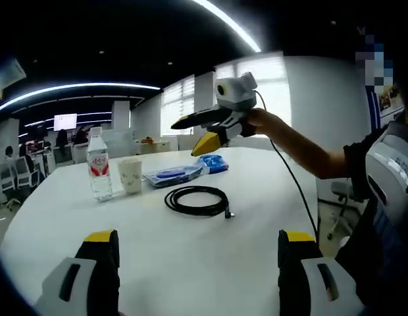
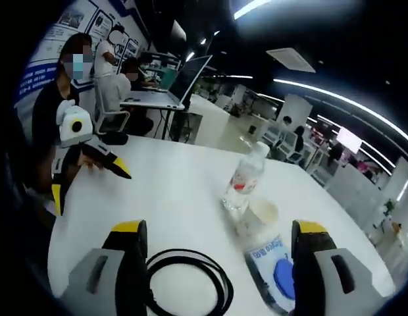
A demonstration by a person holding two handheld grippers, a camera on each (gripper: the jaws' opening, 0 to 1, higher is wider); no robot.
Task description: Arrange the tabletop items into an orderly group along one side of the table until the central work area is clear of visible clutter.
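in the left gripper view, going left to right across the white table (image 1: 158,257): a water bottle (image 1: 99,164) stands upright at the far left, a paper cup (image 1: 130,176) just beside it on its right, then a flat blue-and-clear packet (image 1: 174,175) with a small blue pouch (image 1: 214,162) behind it, and a coiled black cable (image 1: 196,199) nearer the middle. the left gripper (image 1: 197,253) has its jaws wide apart, holding nothing, low over the near table. the right gripper (image 1: 207,131) hangs above the packet and pouch, jaws parted and empty.

in the right gripper view, the right gripper (image 2: 217,253) is likewise spread, looking down on the cable (image 2: 187,283) at left and the packet (image 2: 273,266) at right, with the cup (image 2: 256,217) and bottle (image 2: 243,181) beyond.

likely risks: the bottle and cup stand close, so reaching for one could knock the other over; the limp cable may uncoil and drag its plug across the centre; the slick flat packet may slip from the jaws.
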